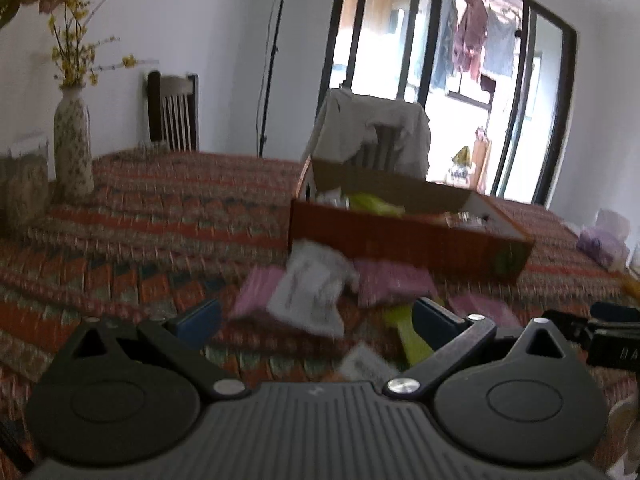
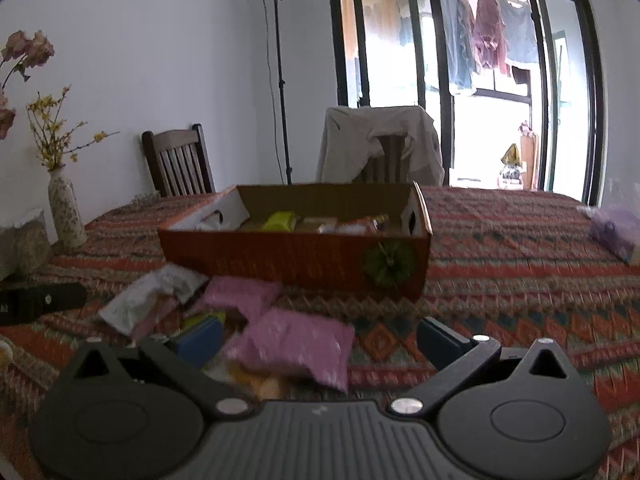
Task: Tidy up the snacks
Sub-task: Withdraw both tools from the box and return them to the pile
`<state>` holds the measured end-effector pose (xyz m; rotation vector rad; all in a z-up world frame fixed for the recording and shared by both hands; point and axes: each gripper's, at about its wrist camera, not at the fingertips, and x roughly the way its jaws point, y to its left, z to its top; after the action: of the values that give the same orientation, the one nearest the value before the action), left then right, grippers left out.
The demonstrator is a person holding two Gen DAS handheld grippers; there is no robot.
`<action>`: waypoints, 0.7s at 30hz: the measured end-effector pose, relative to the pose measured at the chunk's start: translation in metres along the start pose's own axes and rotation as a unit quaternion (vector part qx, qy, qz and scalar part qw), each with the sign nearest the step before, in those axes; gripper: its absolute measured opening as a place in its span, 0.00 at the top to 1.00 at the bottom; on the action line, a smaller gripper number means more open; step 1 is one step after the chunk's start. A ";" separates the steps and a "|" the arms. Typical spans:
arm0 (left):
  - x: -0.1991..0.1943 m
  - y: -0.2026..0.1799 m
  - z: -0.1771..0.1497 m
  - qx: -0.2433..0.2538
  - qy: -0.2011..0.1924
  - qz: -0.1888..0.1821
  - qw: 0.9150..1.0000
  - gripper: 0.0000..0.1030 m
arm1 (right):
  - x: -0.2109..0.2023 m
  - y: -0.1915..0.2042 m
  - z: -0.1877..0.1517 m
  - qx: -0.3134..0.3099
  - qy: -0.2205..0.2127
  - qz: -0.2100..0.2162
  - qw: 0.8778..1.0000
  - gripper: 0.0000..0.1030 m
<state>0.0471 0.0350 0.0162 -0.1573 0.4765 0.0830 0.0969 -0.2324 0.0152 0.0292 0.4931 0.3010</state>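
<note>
Snacks (image 2: 292, 344) lie loose on the table (image 2: 500, 280), in a small heap just in front of the cardboard box (image 2: 296, 254): pink packets, a white wrapper (image 2: 152, 296) and a yellow-green packet (image 1: 408, 332). More snacks sit inside the box, among them a yellow-green one (image 2: 280, 220) near its middle. I see my left claw (image 1: 316, 320) with its jaws wide apart, holding nothing, hovering in front of the box over the white wrapper. My right claw (image 2: 320, 340) is spread wide too and empty, with a pink packet between its blue pads (image 2: 200, 340). Left of the box, a flowered vase (image 2: 66, 216) stands near the wall. Both views are blurred
</note>
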 end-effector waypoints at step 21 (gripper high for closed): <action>0.032 -0.022 -0.040 0.080 0.078 0.006 0.994 0.19 | 0.008 -0.001 -0.027 -0.002 0.046 -0.001 0.999 0.00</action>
<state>0.0603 0.0075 -0.0312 -0.0029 0.6370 0.0450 0.0917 -0.2326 -0.0122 0.0116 0.5836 0.3016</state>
